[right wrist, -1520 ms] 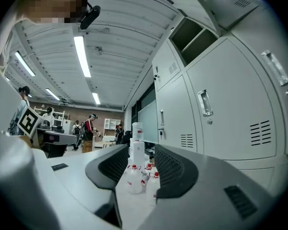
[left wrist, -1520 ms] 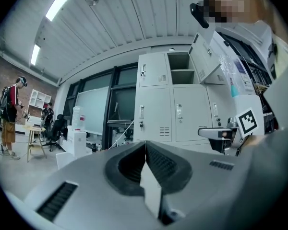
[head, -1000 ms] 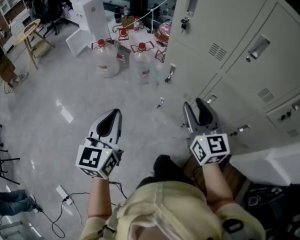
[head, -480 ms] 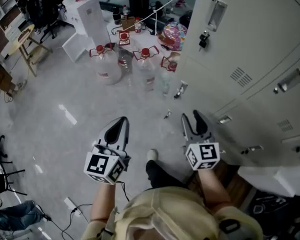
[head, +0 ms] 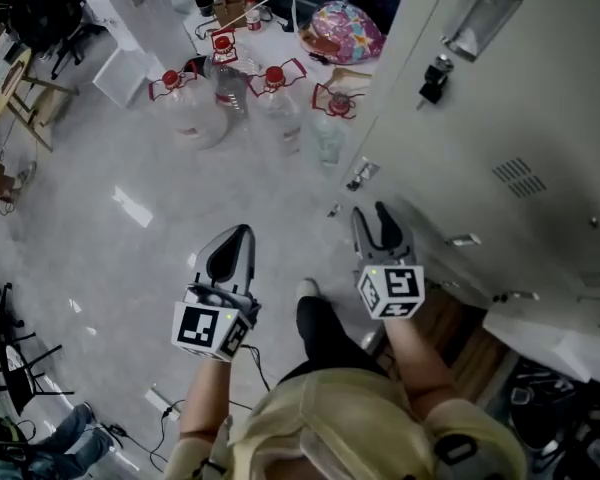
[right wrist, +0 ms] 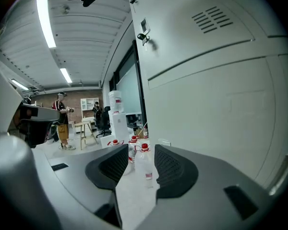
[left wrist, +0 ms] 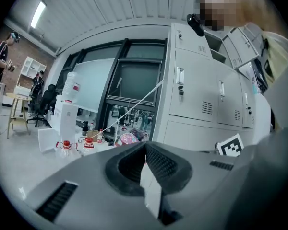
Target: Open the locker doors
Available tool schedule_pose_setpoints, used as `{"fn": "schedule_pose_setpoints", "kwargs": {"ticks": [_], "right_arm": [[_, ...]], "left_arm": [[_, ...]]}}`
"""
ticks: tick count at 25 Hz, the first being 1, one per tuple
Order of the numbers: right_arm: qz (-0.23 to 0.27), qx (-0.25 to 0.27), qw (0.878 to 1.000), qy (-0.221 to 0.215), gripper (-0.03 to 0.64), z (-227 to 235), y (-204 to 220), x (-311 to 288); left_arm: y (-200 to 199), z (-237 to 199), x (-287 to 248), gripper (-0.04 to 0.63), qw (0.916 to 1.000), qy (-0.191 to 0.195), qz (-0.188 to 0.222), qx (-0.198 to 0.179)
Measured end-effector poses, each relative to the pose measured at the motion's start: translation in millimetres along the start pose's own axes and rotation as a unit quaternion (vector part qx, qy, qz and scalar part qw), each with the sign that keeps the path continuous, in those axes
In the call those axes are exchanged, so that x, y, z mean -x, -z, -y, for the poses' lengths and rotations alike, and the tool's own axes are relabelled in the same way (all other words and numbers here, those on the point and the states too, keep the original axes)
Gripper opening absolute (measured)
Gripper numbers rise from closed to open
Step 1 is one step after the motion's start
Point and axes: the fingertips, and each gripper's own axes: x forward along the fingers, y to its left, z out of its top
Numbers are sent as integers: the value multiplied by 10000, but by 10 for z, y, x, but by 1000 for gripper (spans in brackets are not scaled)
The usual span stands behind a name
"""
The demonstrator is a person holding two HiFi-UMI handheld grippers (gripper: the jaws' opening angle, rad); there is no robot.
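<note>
The grey-white lockers (head: 500, 138) fill the right of the head view, their doors closed; the tall door has a recessed handle (head: 475, 10) with a key (head: 435, 76) below it. Small latches (head: 361, 175) show on the lower doors. My right gripper (head: 371, 218) hangs close in front of the lower lockers, open, with nothing between its fingers. In the right gripper view the gripper (right wrist: 141, 159) runs alongside a locker door (right wrist: 206, 80) without touching it. My left gripper (head: 242, 232) is over the floor, away from the lockers, shut and empty; its pads (left wrist: 156, 159) meet at the tip.
Several water jugs with red caps (head: 185, 108) stand on the floor beyond the grippers, next to a colourful bag (head: 342, 30) and white boxes (head: 140, 3). A white slab (head: 550, 333) juts out at the lower right. Cables (head: 160, 400) lie on the floor at the left.
The head view has shifted toward the lockers, which now fill more of the right side. Both grippers keep about the same pose and the same jaw states.
</note>
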Motion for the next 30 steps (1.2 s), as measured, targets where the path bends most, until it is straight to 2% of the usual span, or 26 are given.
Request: {"fn": "schedule_pose_setpoints", "kwargs": {"ticks": [2, 5, 8, 14, 15, 18, 20, 26, 30], "right_arm": [[-54, -54, 9999, 134, 167, 106, 107, -164], [-189, -128, 9994, 247, 166, 192, 264, -366], [-293, -204, 9989, 303, 166, 232, 373, -548], [-421, -373, 9971, 512, 166, 260, 520, -779], [-411, -394, 9967, 578, 166, 269, 527, -812], [-347, -464, 9946, 857, 166, 343, 519, -923], [-332, -523, 9929, 1020, 166, 384, 511, -986], [-506, -554, 9851, 1546, 166, 468, 518, -1072], [-500, -622, 9837, 1612, 166, 477, 508, -1122]], "left_arm": [[115, -58, -125, 3, 9997, 37, -217, -80], [323, -136, -259, 3, 9971, 14, -764, -56], [412, -199, -404, 3, 9979, 99, -630, -72], [531, -312, -546, 3, 9969, 171, -762, 50], [552, -340, -560, 3, 9963, 155, -844, 61], [512, -374, -671, 3, 9976, 216, -656, 94], [564, -381, -701, 3, 9972, 292, -694, 43], [564, -342, -790, 3, 9964, 415, -714, 169], [640, -403, -812, 3, 9953, 499, -816, 165]]}}
